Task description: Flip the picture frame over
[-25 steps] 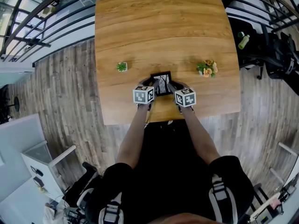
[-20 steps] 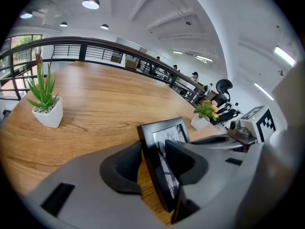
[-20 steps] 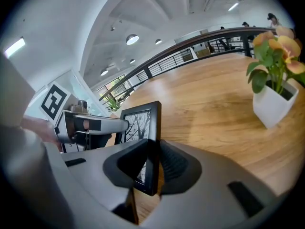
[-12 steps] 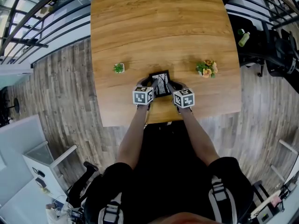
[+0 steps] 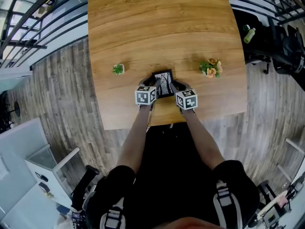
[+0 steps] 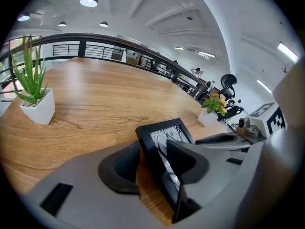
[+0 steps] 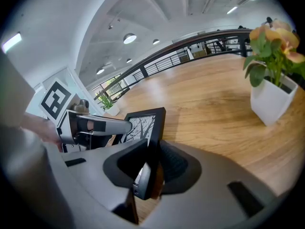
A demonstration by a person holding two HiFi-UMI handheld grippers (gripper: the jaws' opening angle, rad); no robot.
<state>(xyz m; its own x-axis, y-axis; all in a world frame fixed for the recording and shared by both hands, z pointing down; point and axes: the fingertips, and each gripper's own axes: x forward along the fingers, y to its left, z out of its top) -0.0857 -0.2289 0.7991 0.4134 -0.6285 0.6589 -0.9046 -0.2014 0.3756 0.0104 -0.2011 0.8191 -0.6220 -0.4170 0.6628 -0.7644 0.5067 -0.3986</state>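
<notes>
A black picture frame (image 5: pixel 163 82) with a drawing of bare branches sits tilted near the table's front edge, between both grippers. My left gripper (image 5: pixel 153 83) straddles the frame's left edge (image 6: pixel 162 137). Its jaws (image 6: pixel 155 152) are opening, and bare wood shows between the left jaw and the frame. My right gripper (image 5: pixel 175 85) is shut on the frame's right edge (image 7: pixel 145 123), which is pinched between the pads (image 7: pixel 151 152).
A small green plant in a white pot (image 5: pixel 117 69) (image 6: pixel 34 99) stands left of the frame. An orange-flowered plant (image 5: pixel 211 68) (image 7: pixel 274 87) stands to the right. The wooden table (image 5: pixel 162 27) stretches away beyond them. Its front edge runs just behind the grippers.
The left gripper has sunk slightly beside the frame. The frame and the right gripper keep their place on the table.
</notes>
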